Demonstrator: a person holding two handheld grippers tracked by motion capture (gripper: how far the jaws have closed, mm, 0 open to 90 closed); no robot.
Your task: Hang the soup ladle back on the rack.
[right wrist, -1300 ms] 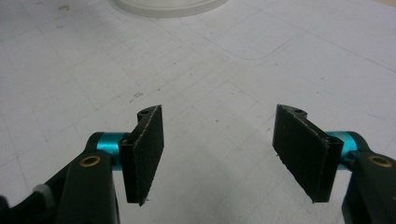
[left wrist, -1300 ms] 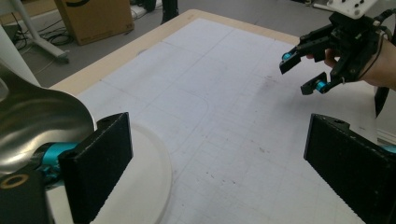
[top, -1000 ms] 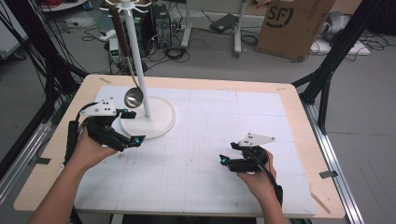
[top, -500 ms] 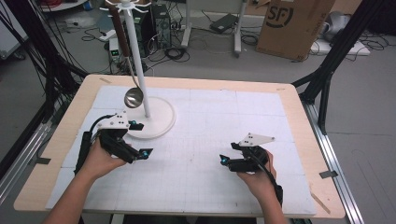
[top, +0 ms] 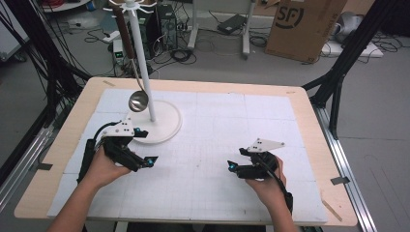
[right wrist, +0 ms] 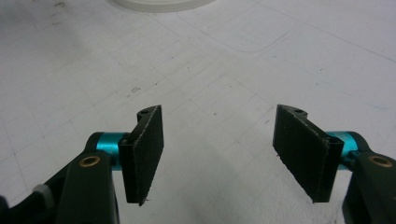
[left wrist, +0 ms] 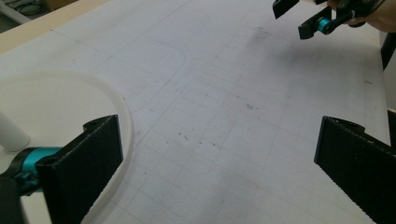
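Writing: we read "SF" on the cardboard box (top: 303,26) on the floor, well beyond both grippers. We find no other legible label.

Left gripper (top: 145,162): we note it released, jaws wide apart, nothing between them. In the left gripper view the jaws frame bare mat (left wrist: 224,116), with the stand base (left wrist: 70,102) beside one jaw.

Right gripper (top: 233,167): we note it released, jaws apart over bare mat, nothing held; in the right gripper view the pads face each other across a clear gap. It points toward the left gripper, well apart from it.

Stand (top: 140,58): white pole on a round white base (top: 167,123), just beyond the left gripper and near it; whether the gripper's grey plate touches the base rim we cannot tell. Well apart from the right gripper.

Ladle (top: 138,100): metal bowl with a dark handle, hanging from the stand top, above and just beyond the left gripper, not touched by it.

Table (top: 309,121): wooden, under the white gridded mat.
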